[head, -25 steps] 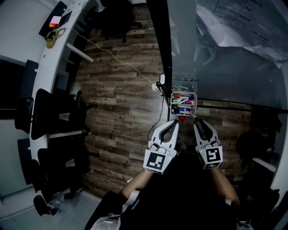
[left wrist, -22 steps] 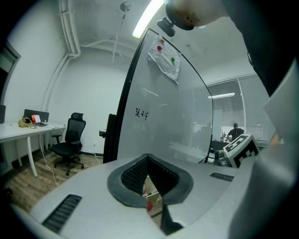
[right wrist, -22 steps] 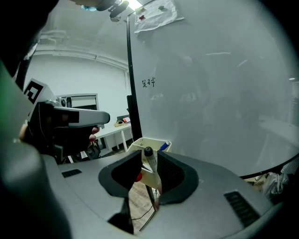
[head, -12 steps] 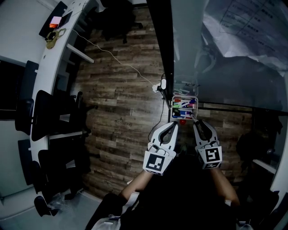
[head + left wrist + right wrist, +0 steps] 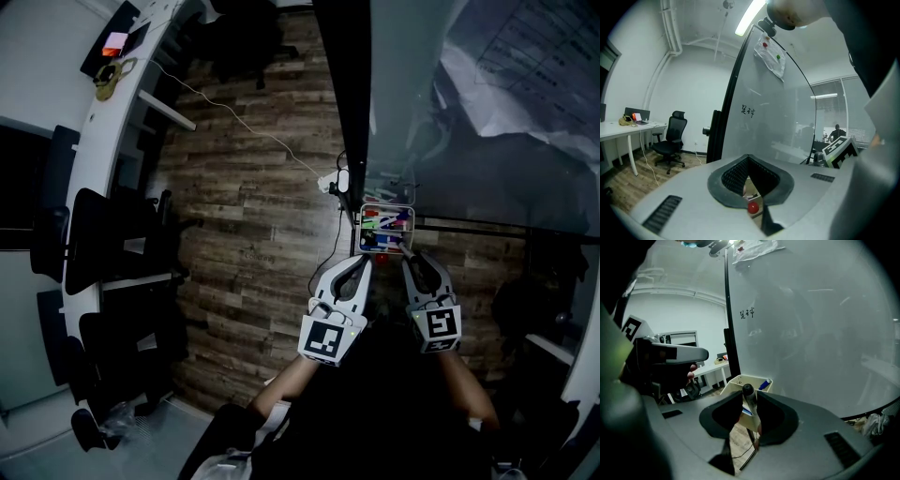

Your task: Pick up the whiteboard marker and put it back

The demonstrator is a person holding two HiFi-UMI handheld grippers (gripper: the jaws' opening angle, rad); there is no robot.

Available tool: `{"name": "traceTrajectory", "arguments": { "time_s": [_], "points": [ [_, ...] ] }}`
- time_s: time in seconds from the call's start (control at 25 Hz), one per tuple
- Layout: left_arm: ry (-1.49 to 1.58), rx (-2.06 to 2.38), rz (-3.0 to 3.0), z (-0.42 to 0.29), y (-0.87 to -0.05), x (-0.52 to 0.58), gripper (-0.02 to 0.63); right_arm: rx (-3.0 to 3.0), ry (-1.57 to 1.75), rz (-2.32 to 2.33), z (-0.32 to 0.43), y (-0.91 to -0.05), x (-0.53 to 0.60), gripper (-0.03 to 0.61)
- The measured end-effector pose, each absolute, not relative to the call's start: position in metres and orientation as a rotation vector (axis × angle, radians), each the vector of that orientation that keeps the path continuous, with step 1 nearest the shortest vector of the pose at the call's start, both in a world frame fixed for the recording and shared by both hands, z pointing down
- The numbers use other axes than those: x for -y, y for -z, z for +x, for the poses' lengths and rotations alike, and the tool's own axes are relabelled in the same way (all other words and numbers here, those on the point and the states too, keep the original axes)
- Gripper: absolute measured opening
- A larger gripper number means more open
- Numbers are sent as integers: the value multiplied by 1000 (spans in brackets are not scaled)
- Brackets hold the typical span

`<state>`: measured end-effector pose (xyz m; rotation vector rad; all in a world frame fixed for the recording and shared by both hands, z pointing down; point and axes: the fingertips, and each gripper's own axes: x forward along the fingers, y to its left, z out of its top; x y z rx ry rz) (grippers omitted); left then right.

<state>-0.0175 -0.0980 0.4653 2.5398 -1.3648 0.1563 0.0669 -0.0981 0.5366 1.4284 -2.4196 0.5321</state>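
— Wood-plank floor (image 5: 253, 216) below, whiteboard (image 5: 487, 141) ahead. Right gripper (image 5: 750, 401)?
— Clamped on whiteboard marker (image 5: 747, 391), its end at near edge of marker tray (image 5: 731, 387) hung on board.
— Left gripper (image 5: 749, 161)?
— Jaws together, holding nothing, just beside the right one.

head view: dim, dark corners | gripper views: ceiling tube (image 5: 749, 19) bright | fisheye bending edges

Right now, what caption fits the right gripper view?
Right gripper clamps a whiteboard marker near the marker tray.
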Motion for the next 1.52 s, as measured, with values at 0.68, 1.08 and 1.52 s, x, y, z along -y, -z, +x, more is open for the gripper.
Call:
{"name": "traceTrajectory", "arguments": {
  "time_s": [0.68, 1.08, 1.52],
  "points": [
    [-160, 1366, 2558, -16, -466, 93, -2, 2412, -502, 1468, 72, -535, 100, 83],
    [-129, 1390, 2565, -17, -457, 85, -2, 2420, -486, 1498, 76, -527, 96, 80],
    [-121, 1413, 2588, -19, -447, 77, -2, 2441, -449, 1510, 76, -516, 92, 80]
  ]
}}
